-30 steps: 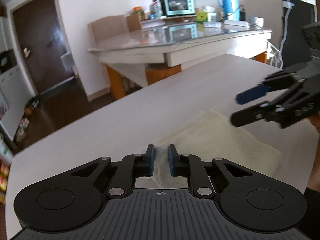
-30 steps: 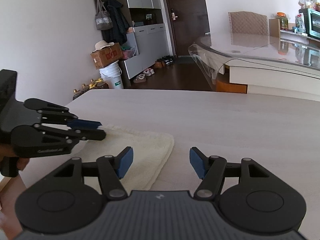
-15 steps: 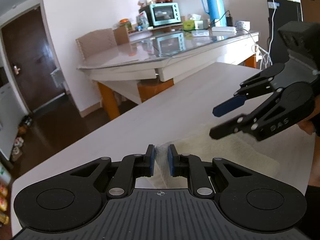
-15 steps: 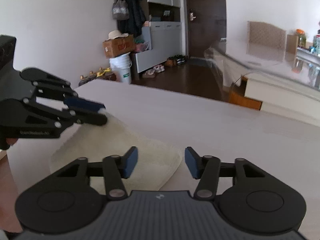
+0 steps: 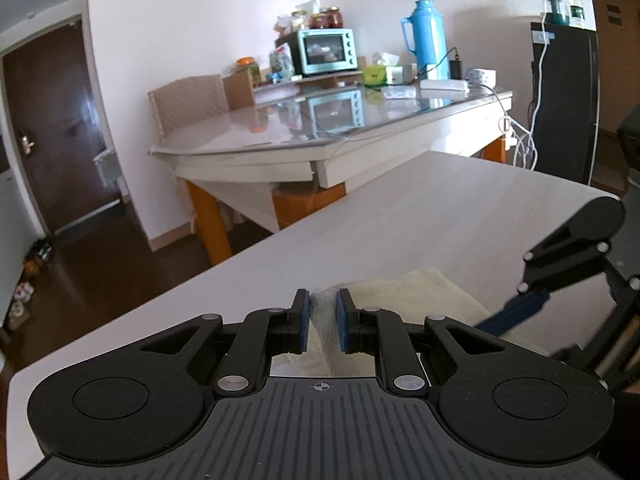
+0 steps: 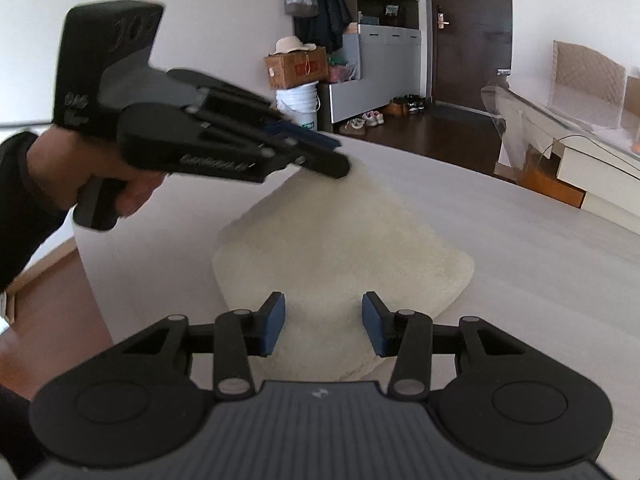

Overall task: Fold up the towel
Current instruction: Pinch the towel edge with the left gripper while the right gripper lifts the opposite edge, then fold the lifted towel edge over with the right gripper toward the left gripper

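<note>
The left claw [image 5: 322, 320] is pinching a corner of the towel [image 6: 340, 248] on the table [image 5: 420, 216] to lift it for folding, while the right claw [image 6: 323, 322] is waiting spread over the near edge, gripping nothing.

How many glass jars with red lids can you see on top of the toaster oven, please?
2: the left jar and the right jar stand side by side atop the toaster oven; clutter beside them may hide more.

Fluffy cream terry towel [image 6: 340, 240], matt pale table [image 6: 520, 280]
</note>
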`<state>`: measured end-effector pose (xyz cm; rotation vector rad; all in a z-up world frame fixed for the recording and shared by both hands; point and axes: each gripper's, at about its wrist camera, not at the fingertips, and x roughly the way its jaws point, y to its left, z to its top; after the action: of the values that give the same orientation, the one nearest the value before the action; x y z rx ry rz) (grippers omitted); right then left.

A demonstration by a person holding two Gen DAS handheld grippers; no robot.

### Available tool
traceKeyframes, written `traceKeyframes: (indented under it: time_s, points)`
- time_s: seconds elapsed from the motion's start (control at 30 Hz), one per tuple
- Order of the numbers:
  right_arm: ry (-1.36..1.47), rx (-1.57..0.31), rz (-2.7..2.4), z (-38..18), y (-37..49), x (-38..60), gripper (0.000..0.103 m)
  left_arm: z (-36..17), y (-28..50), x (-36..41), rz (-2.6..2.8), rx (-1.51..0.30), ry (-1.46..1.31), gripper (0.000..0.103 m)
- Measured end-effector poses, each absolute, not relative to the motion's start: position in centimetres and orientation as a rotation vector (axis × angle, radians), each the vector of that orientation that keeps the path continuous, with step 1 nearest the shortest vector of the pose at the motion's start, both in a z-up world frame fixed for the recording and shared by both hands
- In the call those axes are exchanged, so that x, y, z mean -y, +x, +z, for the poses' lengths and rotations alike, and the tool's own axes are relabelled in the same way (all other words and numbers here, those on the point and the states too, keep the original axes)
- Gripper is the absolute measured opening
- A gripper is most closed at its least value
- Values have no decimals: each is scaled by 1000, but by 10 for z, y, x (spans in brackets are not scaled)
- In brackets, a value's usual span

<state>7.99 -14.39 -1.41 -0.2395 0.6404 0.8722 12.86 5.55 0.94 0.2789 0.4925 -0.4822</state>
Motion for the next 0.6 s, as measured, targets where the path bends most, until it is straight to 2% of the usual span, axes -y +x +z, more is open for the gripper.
traceKeyframes:
  time_s: [0.6]
  points:
    - [-270, -595, 826, -18, 59, 142, 48, -24, 155, -49, -460, -576, 282, 16]
